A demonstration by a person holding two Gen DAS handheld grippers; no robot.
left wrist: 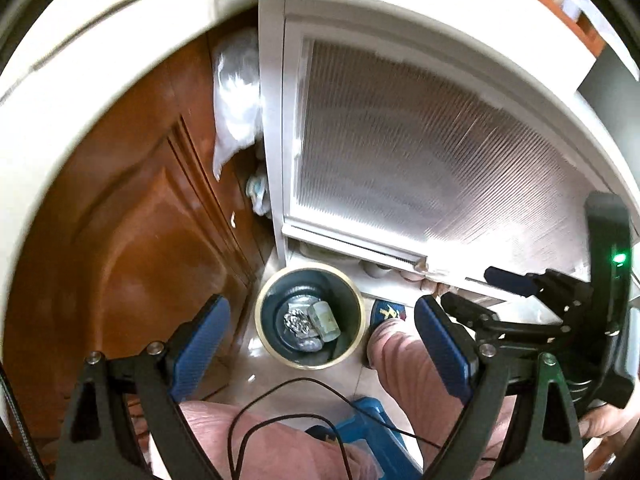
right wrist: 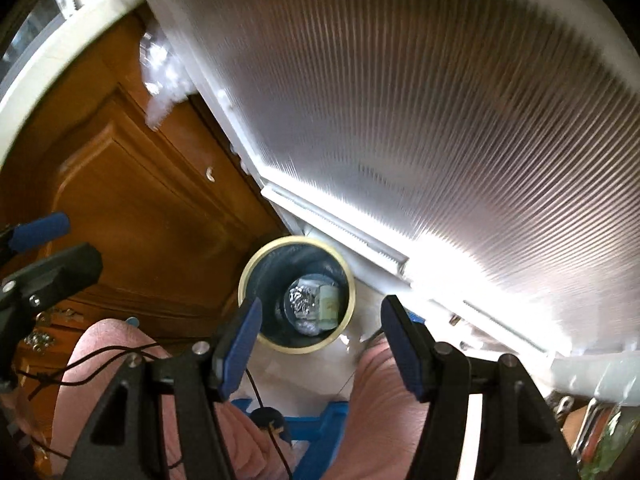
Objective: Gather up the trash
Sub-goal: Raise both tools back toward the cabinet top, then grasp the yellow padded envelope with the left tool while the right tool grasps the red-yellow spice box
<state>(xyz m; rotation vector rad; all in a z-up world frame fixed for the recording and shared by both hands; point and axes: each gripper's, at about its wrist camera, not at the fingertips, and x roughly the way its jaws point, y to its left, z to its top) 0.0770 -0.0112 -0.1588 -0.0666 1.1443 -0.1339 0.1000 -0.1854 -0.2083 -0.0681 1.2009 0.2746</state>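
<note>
Spread blue-padded fingers (left wrist: 440, 344) over round bin (left wrist: 310, 363)

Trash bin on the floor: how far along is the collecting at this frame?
Done: the trash bin already holds a crumpled foil ball and a pale small container. In hand: nothing; the left gripper and right gripper are both open and empty, poised above the bin. Left: no loose trash shows in either view, so whatever remains lies out of frame.

brown wooden door (left wrist: 132, 240), ribbed translucent panel (left wrist: 420, 152) (white-framed, backlit), glossy pale floor (right wrist: 312, 368)
</note>
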